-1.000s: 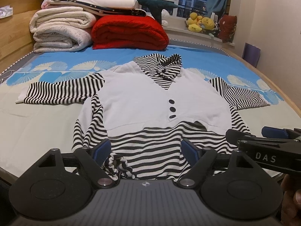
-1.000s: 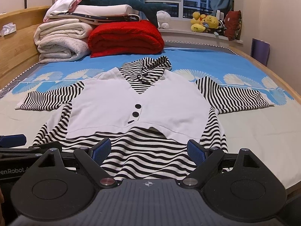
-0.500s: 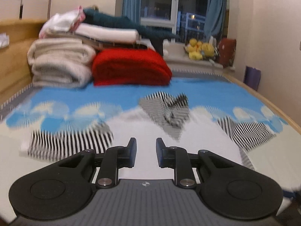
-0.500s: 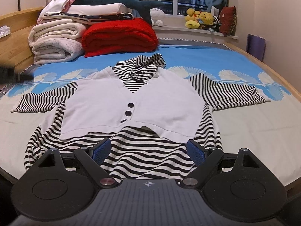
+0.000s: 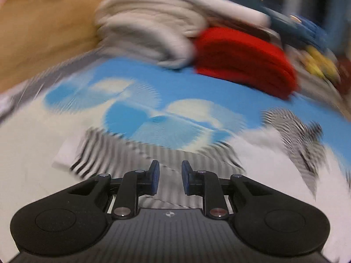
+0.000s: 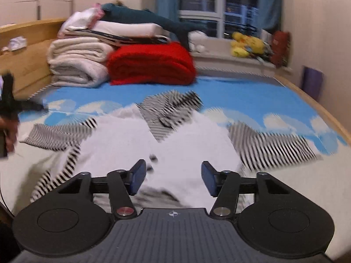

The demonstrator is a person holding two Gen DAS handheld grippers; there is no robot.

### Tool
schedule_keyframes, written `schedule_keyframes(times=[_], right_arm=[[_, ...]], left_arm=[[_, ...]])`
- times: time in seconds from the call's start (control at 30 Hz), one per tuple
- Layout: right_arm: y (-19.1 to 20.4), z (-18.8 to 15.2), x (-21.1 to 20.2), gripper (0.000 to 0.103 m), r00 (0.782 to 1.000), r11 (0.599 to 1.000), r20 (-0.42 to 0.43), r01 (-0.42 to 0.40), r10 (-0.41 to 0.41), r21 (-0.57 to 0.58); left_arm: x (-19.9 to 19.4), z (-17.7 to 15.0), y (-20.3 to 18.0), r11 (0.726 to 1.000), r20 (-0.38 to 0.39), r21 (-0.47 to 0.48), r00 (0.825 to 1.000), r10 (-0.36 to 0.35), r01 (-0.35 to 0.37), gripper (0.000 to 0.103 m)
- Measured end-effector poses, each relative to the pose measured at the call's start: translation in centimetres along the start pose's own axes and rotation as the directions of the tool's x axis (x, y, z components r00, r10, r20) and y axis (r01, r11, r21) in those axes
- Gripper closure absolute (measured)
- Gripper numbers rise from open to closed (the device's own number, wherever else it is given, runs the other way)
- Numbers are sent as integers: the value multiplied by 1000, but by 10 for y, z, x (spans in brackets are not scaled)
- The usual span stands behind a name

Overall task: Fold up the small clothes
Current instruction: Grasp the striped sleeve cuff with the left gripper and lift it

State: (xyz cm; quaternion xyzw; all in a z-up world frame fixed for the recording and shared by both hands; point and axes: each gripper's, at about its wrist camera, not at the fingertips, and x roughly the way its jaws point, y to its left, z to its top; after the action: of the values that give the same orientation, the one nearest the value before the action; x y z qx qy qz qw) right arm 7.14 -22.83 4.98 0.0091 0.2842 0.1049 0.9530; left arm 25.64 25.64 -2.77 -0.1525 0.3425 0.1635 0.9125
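I am seeing the shirt point(image 6: 182, 144) lying flat on the bed point(image 6: 241, 96), in front of the red blanket point(image 6: 151, 63). My left gripper point(image 5: 168, 176) is hovering over its striped sleeve point(image 5: 122, 153), jaws narrow, holding nothing. My right gripper point(image 6: 172, 178) is hanging above the shirt's white front, jaws wide.

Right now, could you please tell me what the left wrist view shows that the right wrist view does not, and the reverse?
Only the left wrist view shows the left tool up close, its fingers narrowly apart over the striped left sleeve. Only the right wrist view shows the right tool wide open above the white vest front, plus the striped right sleeve and the window. Both, though blurred, show the red blanket, the striped collar and the blue bedsheet.
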Motion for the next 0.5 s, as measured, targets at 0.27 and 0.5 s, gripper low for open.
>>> schedule_keyframes(times=[0.27, 0.5], right_arm=[[24, 85, 98, 23, 987, 992, 106, -124, 124, -8], [43, 64, 170, 24, 989, 988, -10, -145, 144, -46]], left_arm=[[37, 22, 106, 958, -90, -259, 990, 107, -127, 79], [66, 15, 130, 945, -159, -275, 978, 138, -179, 75]])
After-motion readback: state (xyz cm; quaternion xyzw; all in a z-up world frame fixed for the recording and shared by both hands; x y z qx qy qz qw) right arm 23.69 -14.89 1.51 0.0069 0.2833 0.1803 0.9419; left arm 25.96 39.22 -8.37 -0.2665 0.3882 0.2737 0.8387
